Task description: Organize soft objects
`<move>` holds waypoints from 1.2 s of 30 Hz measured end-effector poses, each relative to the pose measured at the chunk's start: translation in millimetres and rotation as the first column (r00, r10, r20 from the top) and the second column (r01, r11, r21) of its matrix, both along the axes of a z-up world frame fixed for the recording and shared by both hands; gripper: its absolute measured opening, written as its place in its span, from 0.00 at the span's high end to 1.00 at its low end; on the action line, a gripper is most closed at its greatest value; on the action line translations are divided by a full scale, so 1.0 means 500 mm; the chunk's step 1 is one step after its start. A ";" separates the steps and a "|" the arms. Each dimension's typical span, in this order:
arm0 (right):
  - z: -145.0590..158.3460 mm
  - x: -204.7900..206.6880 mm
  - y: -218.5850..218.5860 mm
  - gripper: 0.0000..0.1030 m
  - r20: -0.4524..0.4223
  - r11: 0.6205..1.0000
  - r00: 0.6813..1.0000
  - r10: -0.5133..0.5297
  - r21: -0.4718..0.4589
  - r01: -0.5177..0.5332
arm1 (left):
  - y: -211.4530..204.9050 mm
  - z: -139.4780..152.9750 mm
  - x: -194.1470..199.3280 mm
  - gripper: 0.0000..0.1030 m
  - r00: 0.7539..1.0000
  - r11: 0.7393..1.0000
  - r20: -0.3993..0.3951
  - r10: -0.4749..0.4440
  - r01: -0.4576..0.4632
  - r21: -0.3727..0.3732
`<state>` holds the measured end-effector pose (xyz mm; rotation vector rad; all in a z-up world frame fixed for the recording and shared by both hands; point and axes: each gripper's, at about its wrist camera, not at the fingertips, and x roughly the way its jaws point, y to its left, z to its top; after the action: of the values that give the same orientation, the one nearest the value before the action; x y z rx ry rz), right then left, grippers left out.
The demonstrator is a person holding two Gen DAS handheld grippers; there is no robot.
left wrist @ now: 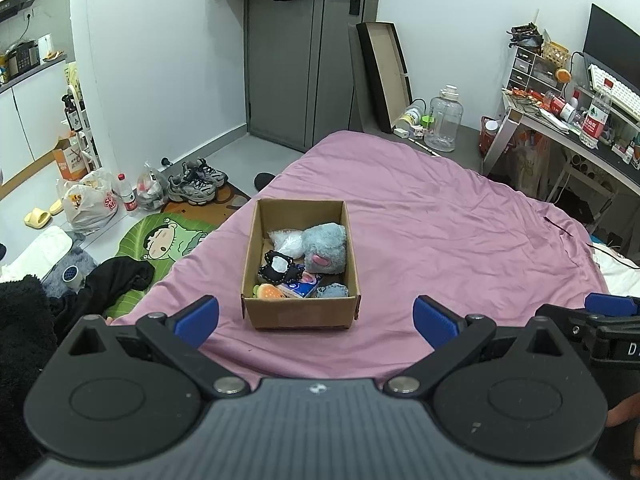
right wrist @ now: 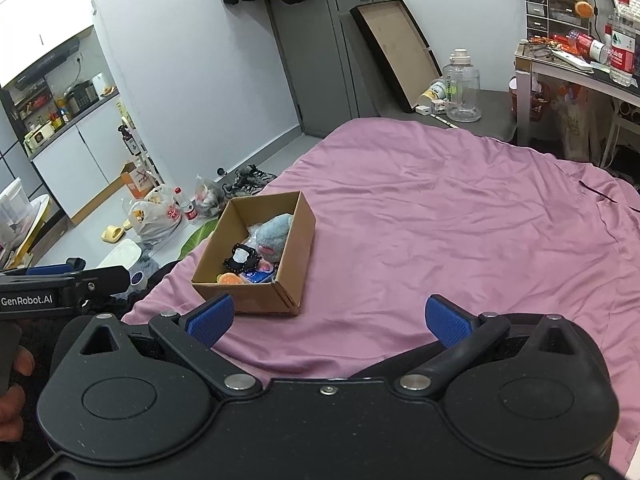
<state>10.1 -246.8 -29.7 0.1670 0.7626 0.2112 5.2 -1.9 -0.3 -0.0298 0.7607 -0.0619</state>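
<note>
Left tool [left wrist: 316,320]: blue pads spread wide, nothing between them, just hanging over the near edge of the bed. The box sits straight ahead of it, a bit beyond the tips.

Right tool [right wrist: 330,322]: same deal, wide open and holding nothing. It's over the bed too, with the box off to its left-front.

Cardboard box [left wrist: 256,240]: open top, sitting on the pink bedsheet [left wrist: 440,232] near the bed's left edge, upright, not touching either tool.

Blue-grey plush [left wrist: 325,246]: fluffy thing with a pink patch, lying in the far right part of the box, pretty much the biggest item in there.

White plastic bag [left wrist: 286,242]: crinkly clear-white pouch, far left in the box, right up against the plush.

Black patch toy [left wrist: 280,268]: black soft piece with a white middle and dotted edging, lying in the center-left, on top of other stuff.

Tissue pack [left wrist: 300,285]: blue and pink packet near the front wall, partly under the black piece.

Orange soft toy [left wrist: 269,291]: round orange thing at the front left corner.

Small denim-blue item [left wrist: 333,291]: front right corner, mostly hidden by the box wall, can't tell what it is.

Floor stuff: sneakers [left wrist: 198,184] and a green cartoon mat [left wrist: 168,240] left of the bed.

Tabletop [left wrist: 592,136]: cluttered desk off to the right, well away from the box.
</note>
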 end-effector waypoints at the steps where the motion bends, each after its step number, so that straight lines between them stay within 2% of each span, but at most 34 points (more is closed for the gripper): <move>1: 0.000 -0.001 0.000 0.00 0.000 1.000 1.000 0.001 -0.002 -0.001 | 0.001 0.000 0.001 0.00 1.000 1.000 -0.003 0.001 -0.001 -0.003; 36: 0.001 -0.002 -0.014 0.00 0.010 0.999 0.999 -0.036 0.026 0.036 | -0.012 -0.001 -0.002 0.00 1.000 1.000 -0.006 -0.010 0.010 0.018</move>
<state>9.1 -253.8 -29.3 0.2041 0.7462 0.1880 4.3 -7.8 -1.0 -0.0093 0.7674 -0.0647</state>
